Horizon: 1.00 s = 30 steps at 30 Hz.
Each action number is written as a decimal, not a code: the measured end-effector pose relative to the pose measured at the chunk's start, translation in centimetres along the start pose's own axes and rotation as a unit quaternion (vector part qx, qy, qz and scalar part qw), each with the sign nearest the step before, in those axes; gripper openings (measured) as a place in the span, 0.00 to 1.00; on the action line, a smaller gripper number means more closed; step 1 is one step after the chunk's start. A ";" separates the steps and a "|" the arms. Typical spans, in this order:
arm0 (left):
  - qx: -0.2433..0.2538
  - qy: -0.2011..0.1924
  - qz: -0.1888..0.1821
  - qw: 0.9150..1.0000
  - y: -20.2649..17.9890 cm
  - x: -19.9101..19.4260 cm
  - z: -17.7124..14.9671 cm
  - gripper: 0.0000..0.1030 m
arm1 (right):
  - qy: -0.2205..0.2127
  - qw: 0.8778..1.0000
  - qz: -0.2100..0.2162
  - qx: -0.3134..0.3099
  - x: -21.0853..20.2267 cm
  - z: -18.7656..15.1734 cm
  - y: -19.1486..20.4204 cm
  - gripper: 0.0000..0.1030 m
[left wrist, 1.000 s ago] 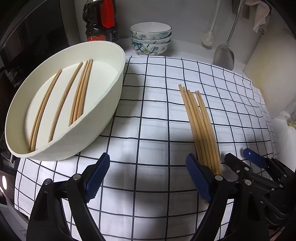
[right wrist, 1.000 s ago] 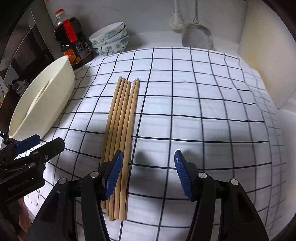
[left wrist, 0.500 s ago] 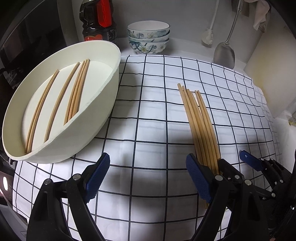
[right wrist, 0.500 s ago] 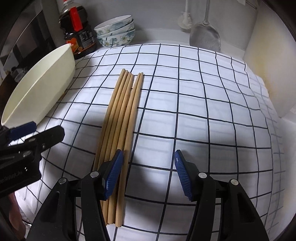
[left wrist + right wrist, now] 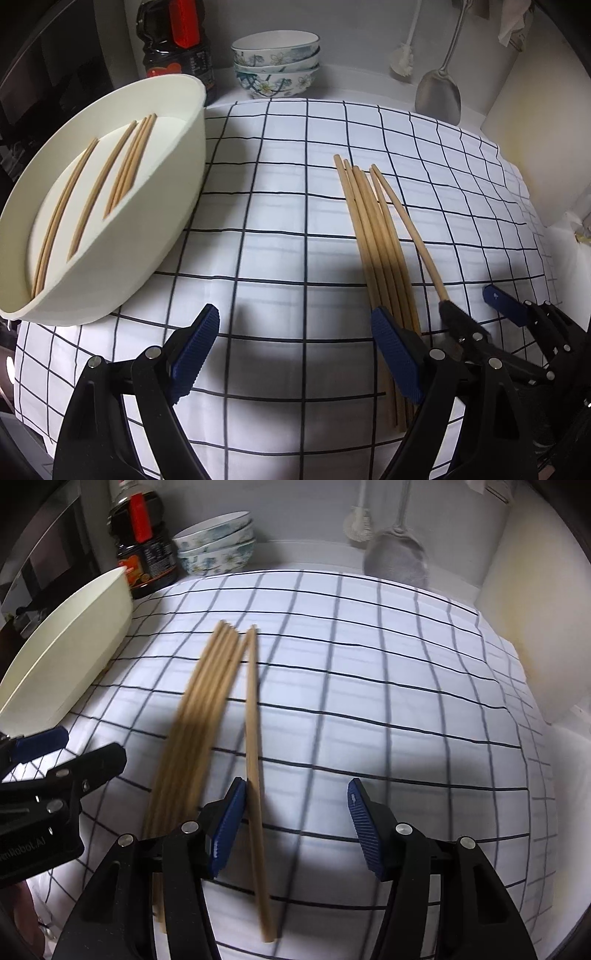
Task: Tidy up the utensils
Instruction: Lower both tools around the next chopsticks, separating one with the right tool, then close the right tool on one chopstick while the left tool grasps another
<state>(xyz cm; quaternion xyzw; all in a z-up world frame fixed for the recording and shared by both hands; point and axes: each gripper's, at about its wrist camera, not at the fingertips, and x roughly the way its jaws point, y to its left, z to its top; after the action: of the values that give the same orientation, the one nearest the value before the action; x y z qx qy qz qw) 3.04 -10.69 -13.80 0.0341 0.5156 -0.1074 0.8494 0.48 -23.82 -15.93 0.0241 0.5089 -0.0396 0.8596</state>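
Several wooden chopsticks (image 5: 376, 254) lie in a bundle on the checked cloth (image 5: 280, 206), also in the right wrist view (image 5: 192, 738). One chopstick (image 5: 255, 768) is split off to the right and lies between my right gripper's (image 5: 295, 827) open jaws, against the left pad (image 5: 227, 830). It shows in the left wrist view (image 5: 410, 229) too. My left gripper (image 5: 295, 354) is open and empty, left of the bundle. A cream oval tray (image 5: 177, 206) at the left holds several chopsticks (image 5: 125, 177).
A dark sauce bottle (image 5: 177, 40) and stacked floral bowls (image 5: 275, 62) stand at the back. A metal spatula (image 5: 437, 92) and a brush (image 5: 404, 62) hang on the back wall. A cream board (image 5: 546, 129) leans at the right.
My right gripper has moved left and forward over the bundle's near end. One chopstick has swung away from the bundle and now lies between its jaws. The left gripper barely moved.
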 end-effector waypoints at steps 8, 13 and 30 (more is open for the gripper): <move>0.011 0.016 0.013 1.000 -1.0 1.9 -0.1 0.81 | 0.001 1.000 -0.003 0.018 -0.5 -0.6 -2.3 0.53; 0.007 0.012 0.009 1.000 -1.3 2.0 0.0 0.81 | -0.001 1.000 0.002 0.012 -0.5 -0.6 -2.1 0.53; 0.017 0.015 0.028 0.999 -1.8 2.6 0.0 0.89 | -0.006 1.000 0.013 -0.007 0.2 0.6 -1.4 0.53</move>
<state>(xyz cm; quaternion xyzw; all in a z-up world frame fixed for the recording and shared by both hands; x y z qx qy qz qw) 3.74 -12.86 -15.98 0.0650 0.5248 -0.0917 0.8438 0.92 -25.29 -15.84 0.0245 0.5035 -0.0251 0.8633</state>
